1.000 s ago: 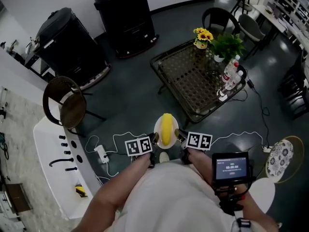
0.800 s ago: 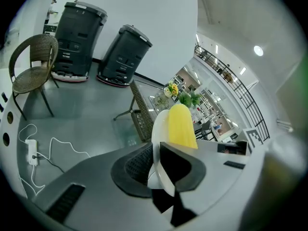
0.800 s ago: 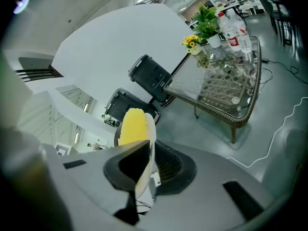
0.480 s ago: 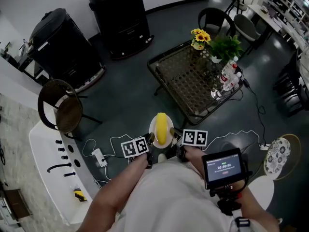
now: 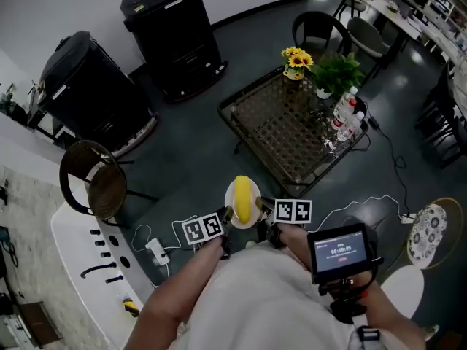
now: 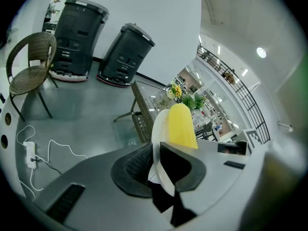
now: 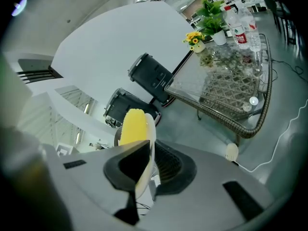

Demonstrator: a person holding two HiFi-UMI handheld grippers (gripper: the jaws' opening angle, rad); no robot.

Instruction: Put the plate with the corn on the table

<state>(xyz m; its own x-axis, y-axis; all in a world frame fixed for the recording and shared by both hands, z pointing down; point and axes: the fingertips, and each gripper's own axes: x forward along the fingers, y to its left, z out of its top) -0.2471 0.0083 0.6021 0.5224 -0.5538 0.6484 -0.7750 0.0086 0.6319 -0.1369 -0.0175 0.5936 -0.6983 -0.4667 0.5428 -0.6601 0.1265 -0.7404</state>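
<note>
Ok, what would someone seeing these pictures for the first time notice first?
The bright yellow corn on a white plate stands out, held in mid-air low in the head view. The left claw and the right claw are each clamped on its rim. Beyond it stands the glass-topped wicker table, with sunflowers at its far corner.

A dark floor (image 5: pixel 190 144) meets a white wall (image 5: pixel 66 6), with two black units (image 5: pixel 171 31) standing against it. A wicker chair (image 5: pixel 98 184) stands near them. A glass-topped table (image 5: pixel 270 122) bears sunflowers (image 5: pixel 295 57), a plant (image 5: pixel 339 70) and bottles (image 5: pixel 349 119).
</note>
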